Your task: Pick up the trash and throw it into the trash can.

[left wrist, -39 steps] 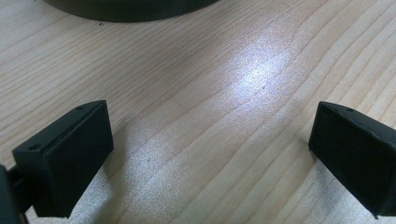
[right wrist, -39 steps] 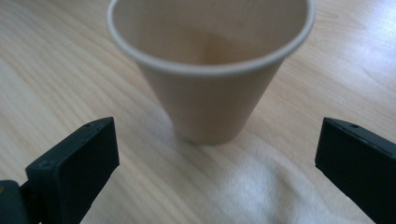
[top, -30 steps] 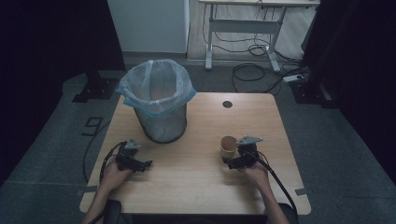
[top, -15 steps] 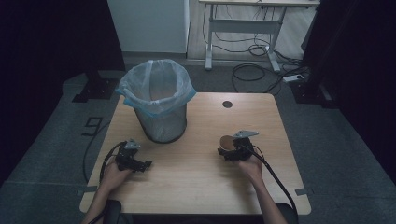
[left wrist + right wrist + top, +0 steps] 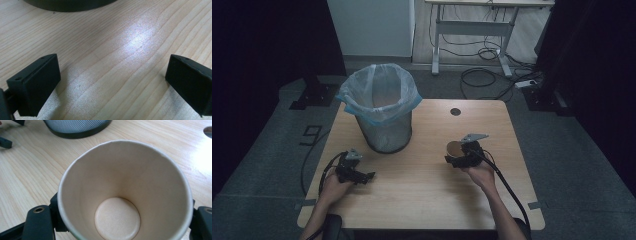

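Note:
A brown paper cup point(image 5: 455, 148) stands upright right of the table's middle. My right gripper point(image 5: 455, 159) holds it, one jaw pressed on each side. In the right gripper view I look down into the empty cup point(image 5: 120, 195), with my right gripper point(image 5: 122, 220) shut on its walls. My left gripper point(image 5: 368, 175) rests on the table at the front left, pointing right. Its jaws stand wide apart in the left gripper view, with only bare wood between them point(image 5: 112, 82).
A wire-mesh bin point(image 5: 380, 107) with a clear bag liner stands at the table's back left; its dark base point(image 5: 75, 127) lies beyond the cup. A round cable hole point(image 5: 455, 111) sits in the table near the back edge. The wooden tabletop point(image 5: 422, 190) is bare between my hands.
My right gripper has slid forward around the cup and shut on its sides. The left gripper has not moved.

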Demonstrator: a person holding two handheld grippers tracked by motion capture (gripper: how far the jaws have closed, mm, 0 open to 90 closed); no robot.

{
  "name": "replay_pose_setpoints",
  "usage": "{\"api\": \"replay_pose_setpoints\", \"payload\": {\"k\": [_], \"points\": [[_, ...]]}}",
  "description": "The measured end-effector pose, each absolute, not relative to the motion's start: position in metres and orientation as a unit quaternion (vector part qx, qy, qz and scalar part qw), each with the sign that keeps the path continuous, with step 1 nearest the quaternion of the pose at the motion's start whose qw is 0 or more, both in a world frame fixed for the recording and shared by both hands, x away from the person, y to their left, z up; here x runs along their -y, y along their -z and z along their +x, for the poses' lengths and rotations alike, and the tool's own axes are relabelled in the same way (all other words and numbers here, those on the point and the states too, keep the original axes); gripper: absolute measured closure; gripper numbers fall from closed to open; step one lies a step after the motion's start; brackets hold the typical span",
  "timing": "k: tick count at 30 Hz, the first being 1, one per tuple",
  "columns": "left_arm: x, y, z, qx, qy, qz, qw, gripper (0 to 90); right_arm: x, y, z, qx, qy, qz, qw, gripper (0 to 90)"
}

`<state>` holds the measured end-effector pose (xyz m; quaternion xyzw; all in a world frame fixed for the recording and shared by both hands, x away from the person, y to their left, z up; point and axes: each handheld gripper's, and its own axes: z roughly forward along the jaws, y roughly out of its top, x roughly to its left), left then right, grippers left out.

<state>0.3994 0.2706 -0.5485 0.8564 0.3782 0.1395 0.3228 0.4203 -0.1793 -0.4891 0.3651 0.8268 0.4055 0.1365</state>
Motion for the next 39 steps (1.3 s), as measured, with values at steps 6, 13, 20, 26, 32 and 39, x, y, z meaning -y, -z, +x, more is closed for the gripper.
{"api": "replay_pose_setpoints", "payload": {"k": [6,13,20,26,32,39], "points": [[-0.271,0.548,0.399,-0.378,-0.140,0.856,0.323,0.0,0.173,0.476,0.425,-0.838,-0.393,0.355,0.131,24.6],[-0.271,0.548,0.399,-0.378,-0.140,0.856,0.322,0.0,0.169,0.455,0.434,-0.839,-0.399,0.352,0.112,24.5],[-0.271,0.548,0.399,-0.378,-0.140,0.856,0.322,0.0,0.166,0.437,0.443,-0.842,-0.402,0.347,0.098,24.5],[-0.271,0.548,0.400,-0.377,-0.140,0.857,0.321,0.0,0.165,0.423,0.449,-0.842,-0.405,0.345,0.093,24.5],[-0.271,0.548,0.399,-0.378,-0.140,0.857,0.322,0.0,0.159,0.406,0.455,-0.840,-0.414,0.339,0.086,24.5],[-0.271,0.548,0.399,-0.378,-0.140,0.856,0.323,0.0,0.148,0.379,0.464,-0.843,-0.417,0.333,0.074,24.6]]}}
